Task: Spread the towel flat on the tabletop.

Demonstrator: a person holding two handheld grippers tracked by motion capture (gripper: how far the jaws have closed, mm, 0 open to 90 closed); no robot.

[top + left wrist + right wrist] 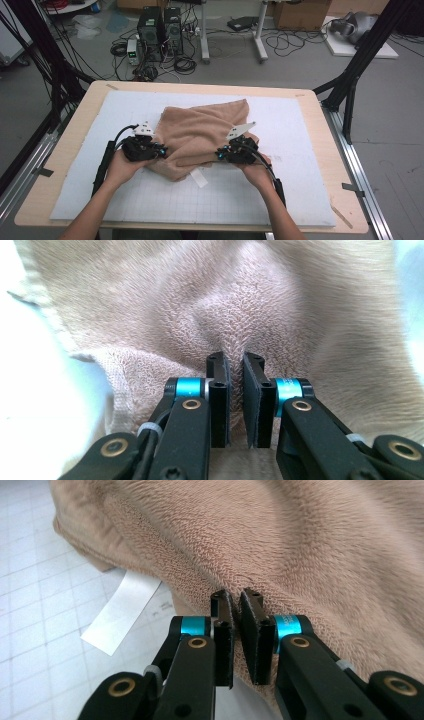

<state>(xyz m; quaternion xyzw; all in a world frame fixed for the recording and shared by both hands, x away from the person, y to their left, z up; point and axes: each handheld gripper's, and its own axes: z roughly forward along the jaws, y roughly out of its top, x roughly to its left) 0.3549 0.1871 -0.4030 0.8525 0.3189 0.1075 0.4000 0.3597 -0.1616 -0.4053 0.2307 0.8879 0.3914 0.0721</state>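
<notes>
A tan terry towel point(200, 127) lies crumpled on the white gridded mat point(300, 190). My left gripper point(162, 150) is at the towel's left edge. In the left gripper view its jaws point(235, 360) stand almost together, pinching a raised fold of the towel point(280, 300). My right gripper point(219, 155) is at the towel's near right edge. In the right gripper view its jaws point(236, 597) are pressed on a fold of the towel point(325, 545). A white label point(122, 611) sticks out from under the towel's near edge point(199, 177).
The mat covers a light wooden table point(65, 150). Black frame posts point(357, 65) stand at the table's far corners. Computers point(160, 32), cables and boxes sit on the floor beyond the far edge.
</notes>
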